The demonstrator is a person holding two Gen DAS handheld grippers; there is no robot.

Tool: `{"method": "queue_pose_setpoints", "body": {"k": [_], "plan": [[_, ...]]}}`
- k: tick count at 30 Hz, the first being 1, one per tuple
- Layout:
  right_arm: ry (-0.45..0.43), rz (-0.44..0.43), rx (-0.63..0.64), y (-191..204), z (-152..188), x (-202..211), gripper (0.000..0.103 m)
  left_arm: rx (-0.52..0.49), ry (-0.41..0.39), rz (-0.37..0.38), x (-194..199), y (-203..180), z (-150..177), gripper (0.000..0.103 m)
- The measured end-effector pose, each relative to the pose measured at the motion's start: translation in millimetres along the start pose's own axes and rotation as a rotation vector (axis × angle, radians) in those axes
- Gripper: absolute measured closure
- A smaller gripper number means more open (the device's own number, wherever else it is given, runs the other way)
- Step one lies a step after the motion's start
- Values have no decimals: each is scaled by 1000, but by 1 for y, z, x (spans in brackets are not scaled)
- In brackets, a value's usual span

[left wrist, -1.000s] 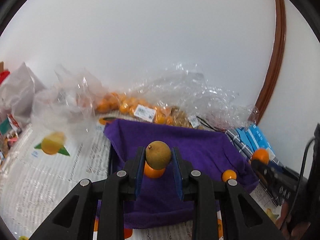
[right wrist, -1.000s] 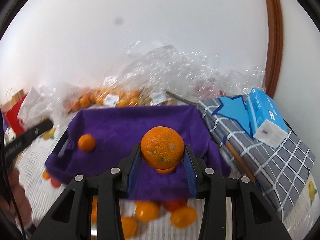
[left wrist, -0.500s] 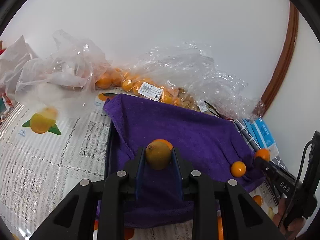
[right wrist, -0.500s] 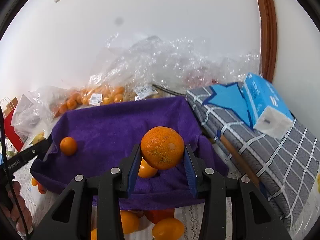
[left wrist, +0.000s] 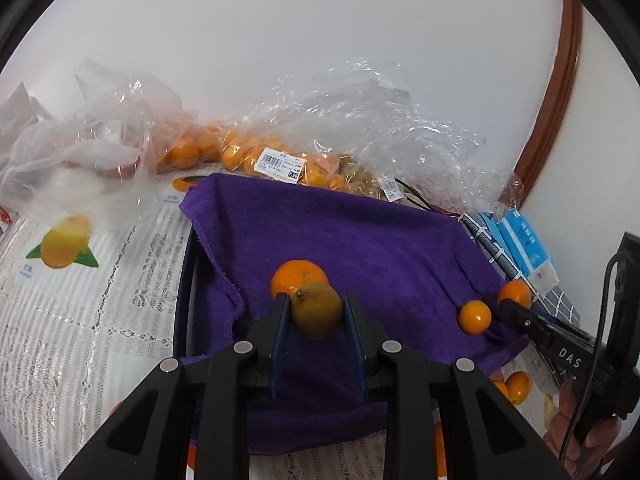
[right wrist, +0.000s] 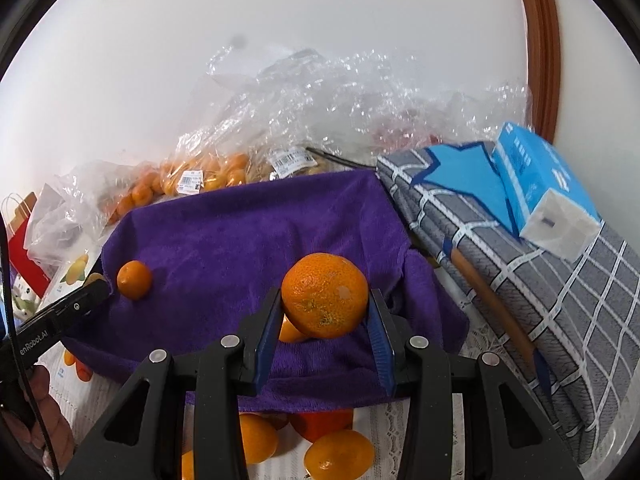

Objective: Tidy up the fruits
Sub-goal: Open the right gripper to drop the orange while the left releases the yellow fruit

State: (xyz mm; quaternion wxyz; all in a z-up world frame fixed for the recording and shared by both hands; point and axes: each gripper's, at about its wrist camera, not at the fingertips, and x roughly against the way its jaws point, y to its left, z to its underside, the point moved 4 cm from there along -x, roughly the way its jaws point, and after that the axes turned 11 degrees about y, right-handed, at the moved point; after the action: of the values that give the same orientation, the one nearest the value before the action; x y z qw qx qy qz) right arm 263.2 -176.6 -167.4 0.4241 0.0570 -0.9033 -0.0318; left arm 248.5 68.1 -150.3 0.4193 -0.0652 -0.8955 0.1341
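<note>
**Both fruits lowered to the purple cloth, neither let go yet**

Over the last second both hands have sunk toward the purple cloth point(left wrist: 360, 240), which fills more of each view than it did. The left claw point(left wrist: 316, 312) is clamped on a brownish-green fruit point(left wrist: 318, 310), pads pressing its sides, and that fruit now hangs just in front of an orange point(left wrist: 298, 276) lying on the cloth; whether the two touch I cannot tell. The right claw point(right wrist: 325, 300) is clamped on a big orange point(right wrist: 325, 295), held low over the cloth's near right part, with another orange fruit point(right wrist: 290, 330) showing just beneath it.

This looks like the moment before release: two pieces brought to the sorting place and ready to be set down.

A small orange point(right wrist: 134, 280) sits on the cloth near its edge, just beside the tip of the left claw as the right camera sees it. Loose oranges point(right wrist: 340, 454) lie on the surface in front of the cloth, probably next to be gathered. Behind the cloth are crumpled clear bags point(left wrist: 360, 128) with more oranges inside. To the right lies a folded grey checked cloth point(right wrist: 520, 280) with a blue box point(right wrist: 540, 184) on top.

Fruit already under each claw may get nudged or roll. The cloth is rumpled at its near edge, so a round fruit may not stay put.
</note>
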Motion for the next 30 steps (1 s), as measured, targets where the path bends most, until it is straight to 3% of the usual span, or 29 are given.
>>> {"method": "queue_pose_setpoints", "body": {"k": [6, 22, 30], "plan": [[35, 44, -2, -3, 2, -9, 61, 40, 22, 11, -4, 7, -2, 78], [25, 82, -3, -4, 2, -10, 61, 20, 35, 6, -7, 4, -2, 78], [-54, 56, -19, -5, 1, 7, 41, 12, 43, -2, -10, 3, -2, 78]]}}
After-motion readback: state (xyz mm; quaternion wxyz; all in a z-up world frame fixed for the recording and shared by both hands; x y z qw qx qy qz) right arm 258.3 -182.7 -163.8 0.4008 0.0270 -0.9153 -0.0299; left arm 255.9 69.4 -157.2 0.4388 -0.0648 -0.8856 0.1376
